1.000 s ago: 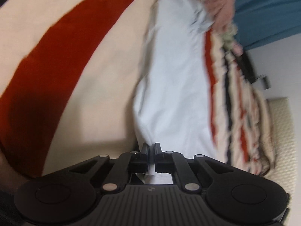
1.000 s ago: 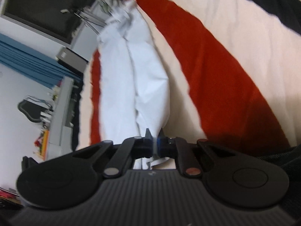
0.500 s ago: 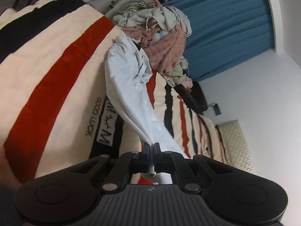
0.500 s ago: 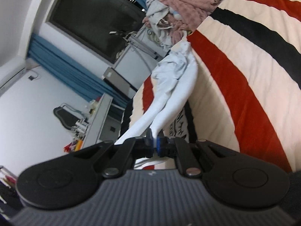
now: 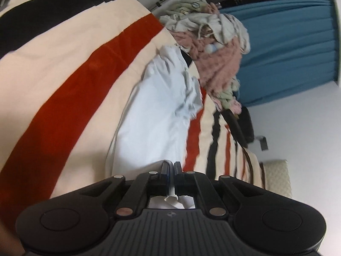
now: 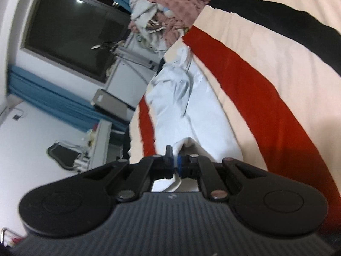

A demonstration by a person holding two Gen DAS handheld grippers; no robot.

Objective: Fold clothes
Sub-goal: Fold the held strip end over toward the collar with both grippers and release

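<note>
My left gripper (image 5: 170, 166) is clamped tight on an edge of the pale blue garment (image 5: 157, 115), a bit of the cloth poking out behind the fingers; my right gripper (image 6: 174, 157) is pinched on another edge of the same garment (image 6: 187, 111), cloth bunched up right between the tips. No baskets or bins anywhere I can see, so nothing to report there; the closest thing is a heap of unfolded laundry (image 5: 213, 49), pink knit and off-white stuff all tangled, sitting at the far end of the bed just past the garment. The surface is a striped blanket (image 5: 74, 68), cream with wide red and black bands, a bit rumpled; the garment lies along it from my fingers out toward the heap. Around the room: a blue curtain (image 5: 287, 49), white wall, a dark window (image 6: 70, 32) and what looks like a white desk (image 6: 100, 140) with clutter on it, too blurry to name. The garment itself is long and narrowish, crumpled and twisted at the far end, smoother near me; both views are motion-blurred.
</note>
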